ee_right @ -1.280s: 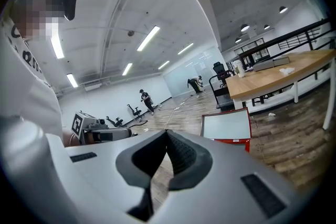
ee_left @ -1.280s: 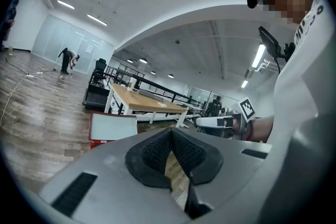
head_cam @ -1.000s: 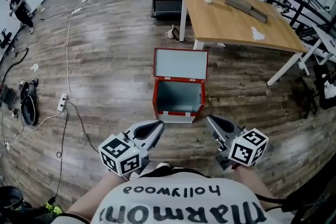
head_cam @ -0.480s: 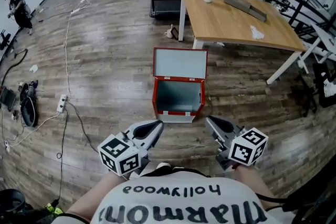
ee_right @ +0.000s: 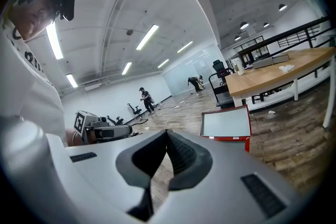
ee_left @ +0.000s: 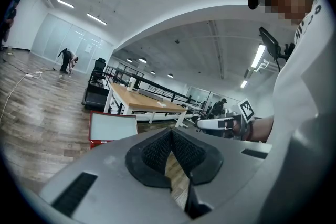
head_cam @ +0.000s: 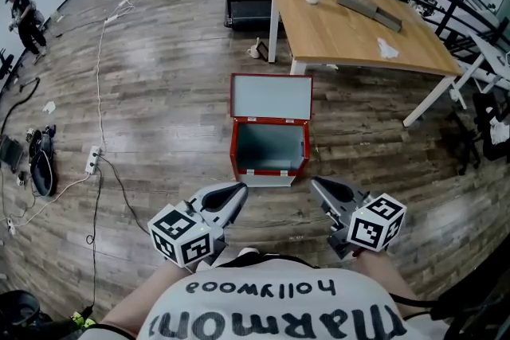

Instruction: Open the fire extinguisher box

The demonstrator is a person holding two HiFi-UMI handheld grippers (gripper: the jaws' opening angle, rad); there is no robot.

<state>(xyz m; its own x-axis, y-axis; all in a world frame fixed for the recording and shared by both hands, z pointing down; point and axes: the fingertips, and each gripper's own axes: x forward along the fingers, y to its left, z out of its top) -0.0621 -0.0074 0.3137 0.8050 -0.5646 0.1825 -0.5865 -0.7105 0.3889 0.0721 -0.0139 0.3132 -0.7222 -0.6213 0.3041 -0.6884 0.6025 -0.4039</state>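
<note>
Nothing of ours has moved since a second ago: both grippers hang where they were, and only the head view has drifted a touch, so the room sits slightly lower-left in it.

At the far left a cable trails over the wooden floor to a power strip, well apart from our work. Near us, the left gripper points at the box, its jaws closed with nothing between them; its own view shows the ribbed pads meeting at the tips.

In the middle stands the fire extinguisher box, red, on the floor just beyond both gripper tips. Its lid is already raised and stands up from the far edge, and the inside looks bare.

To the right, the right gripper is likewise closed on nothing, near the box's front right corner but not touching it. Farther right is the table.

We judge the opening to be done, so the step in hand is simply to stand off. To do it well, we keep both tips low and short of the front rim and avoid brushing the lid, which could drop shut if knocked. We cannot tell whether the lid is propped.
</note>
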